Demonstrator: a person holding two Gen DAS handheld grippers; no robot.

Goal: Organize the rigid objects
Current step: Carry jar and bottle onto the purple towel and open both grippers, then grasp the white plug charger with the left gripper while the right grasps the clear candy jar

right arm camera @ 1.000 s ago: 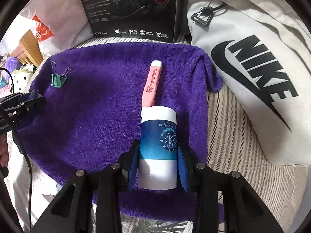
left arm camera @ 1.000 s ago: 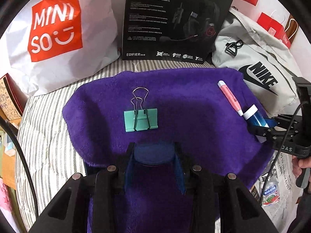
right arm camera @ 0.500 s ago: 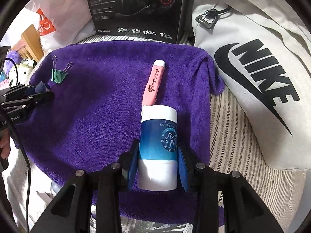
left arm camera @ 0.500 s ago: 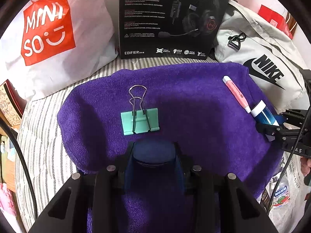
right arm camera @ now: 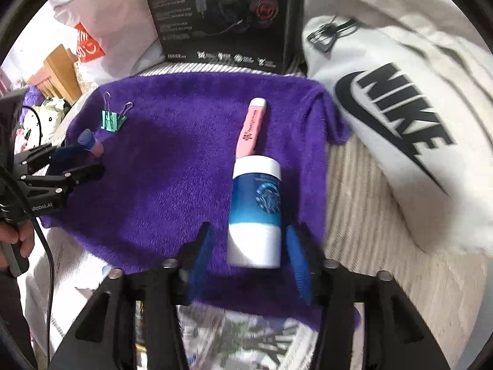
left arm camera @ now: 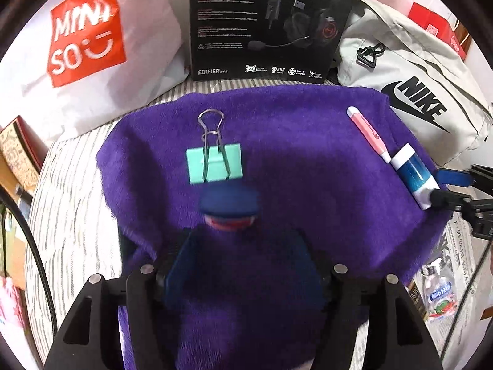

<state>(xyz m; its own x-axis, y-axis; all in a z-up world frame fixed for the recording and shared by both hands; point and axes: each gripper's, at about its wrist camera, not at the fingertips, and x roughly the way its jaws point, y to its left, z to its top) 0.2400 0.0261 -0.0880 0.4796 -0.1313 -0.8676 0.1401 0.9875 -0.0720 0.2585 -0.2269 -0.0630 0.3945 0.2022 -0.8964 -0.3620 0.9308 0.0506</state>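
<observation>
On the striped bedding (left arm camera: pixel 71 215) in front of you lies a purple towel (left arm camera: pixel 292 160), and everything you are sorting sits on it. Behind its far edge stand a white shopping bag with an orange logo (left arm camera: pixel 86 34), a black headset box (left arm camera: pixel 271 21) and a pale sports bag (right arm camera: pixel 400 92). Your right gripper (right arm camera: pixel 249 256) points down at the right part of the towel; its jaws have just been opening, and the blue pads (right arm camera: pixel 295 262) now stand clear of the blue-and-white bottle (right arm camera: pixel 255 209), which lies on the towel between them, a gap showing on each side. The bottle's cap end just meets the near tip of a pink pen (right arm camera: pixel 251 129) that lies in line beyond it. Your left gripper (left arm camera: pixel 243 262) points down at the left part of the towel; its jaws too have just been opening, and nothing is pressed between them. Just ahead of its fingers sits a small item with a dark blue cap and a pink body (left arm camera: pixel 229 209), blurred, so you cannot tell more about it. Just beyond that item lies a mint green binder clip (left arm camera: pixel 214 163) with its wire handles pointing away from you. Newspaper (right arm camera: pixel 246 336) shows below the towel's near edge.
</observation>
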